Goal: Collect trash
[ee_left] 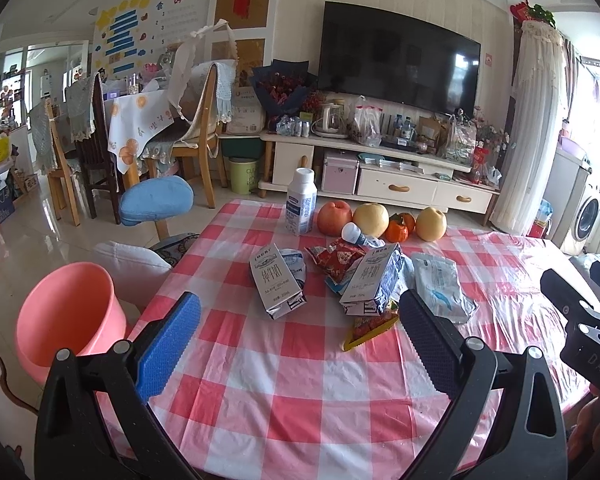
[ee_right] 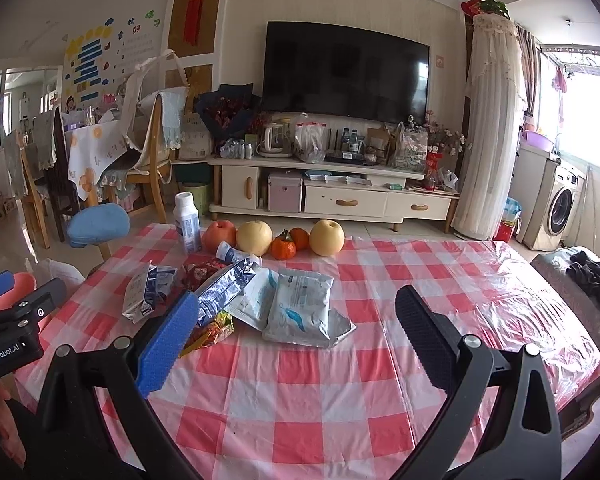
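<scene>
— Living room, television on the wall, and a table under a red-and-white checked plastic tablecloth [ee_left: 300, 360]. What counts as trash on it?

— A heap near the middle: two crumpled silver-and-blue milk cartons [ee_left: 278, 280], one of them [ee_left: 374, 280] lying over a red crinkled snack wrapper [ee_left: 336, 260]; a flat white-and-blue foil pouch [ee_right: 300, 308] to the right; an orange-and-yellow wrapper [ee_left: 370, 326] at the near edge; and a small white bottle tipped on its side [ee_left: 358, 235]. Behind the heap stands a tall white plastic bottle [ee_left: 301, 208] beside a row of apples, pears and persimmons [ee_left: 370, 219], which I judge are not trash.

— And where does it go?

— Most likely the round pink plastic bin [ee_left: 68, 312], on the floor just off the table's left edge.

— The grippers?

— The left gripper [ee_left: 300, 344] is spread wide and holds nothing, hovering over bare cloth short of the heap. The right gripper [ee_right: 296, 340] is likewise released and empty, near the pouch.

— So nothing collected?

— The bin looks empty from here; I would say the first pick is in hand. Next calls for reaching forward to straddle the nearer carton with the left jaws, closing across its narrow sides, then swinging left to the bin.
</scene>
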A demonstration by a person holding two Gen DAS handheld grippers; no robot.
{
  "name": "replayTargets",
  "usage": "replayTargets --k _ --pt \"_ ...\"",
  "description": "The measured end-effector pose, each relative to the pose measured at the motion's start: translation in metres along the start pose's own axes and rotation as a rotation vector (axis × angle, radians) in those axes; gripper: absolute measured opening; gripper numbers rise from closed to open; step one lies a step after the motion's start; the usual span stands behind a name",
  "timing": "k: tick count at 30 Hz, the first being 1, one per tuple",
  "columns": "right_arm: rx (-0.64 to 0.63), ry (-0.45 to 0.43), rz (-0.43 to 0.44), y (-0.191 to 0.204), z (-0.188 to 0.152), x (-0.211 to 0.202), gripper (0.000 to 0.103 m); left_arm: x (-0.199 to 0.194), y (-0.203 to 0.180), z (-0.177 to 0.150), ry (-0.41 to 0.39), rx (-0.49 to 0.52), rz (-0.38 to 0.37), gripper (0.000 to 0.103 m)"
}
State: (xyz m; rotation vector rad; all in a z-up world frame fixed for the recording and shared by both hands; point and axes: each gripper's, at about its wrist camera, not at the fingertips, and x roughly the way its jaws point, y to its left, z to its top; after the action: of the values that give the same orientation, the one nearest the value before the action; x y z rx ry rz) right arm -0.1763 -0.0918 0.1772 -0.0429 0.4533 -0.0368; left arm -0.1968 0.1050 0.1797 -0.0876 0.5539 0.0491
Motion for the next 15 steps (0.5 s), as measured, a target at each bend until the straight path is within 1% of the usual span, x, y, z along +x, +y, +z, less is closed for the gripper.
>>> replayTargets --k 9,15 --pt "0.012 0.021 0.001 -0.008 -0.003 0.012 0.099 0.018 -0.013 -0.008 0.034 0.037 -0.001 0.098" --pt "0.016 0.038 -0.001 -0.014 -0.009 0.021 0.099 0.028 -0.023 -0.014 0.053 0.064 -0.022 0.098"
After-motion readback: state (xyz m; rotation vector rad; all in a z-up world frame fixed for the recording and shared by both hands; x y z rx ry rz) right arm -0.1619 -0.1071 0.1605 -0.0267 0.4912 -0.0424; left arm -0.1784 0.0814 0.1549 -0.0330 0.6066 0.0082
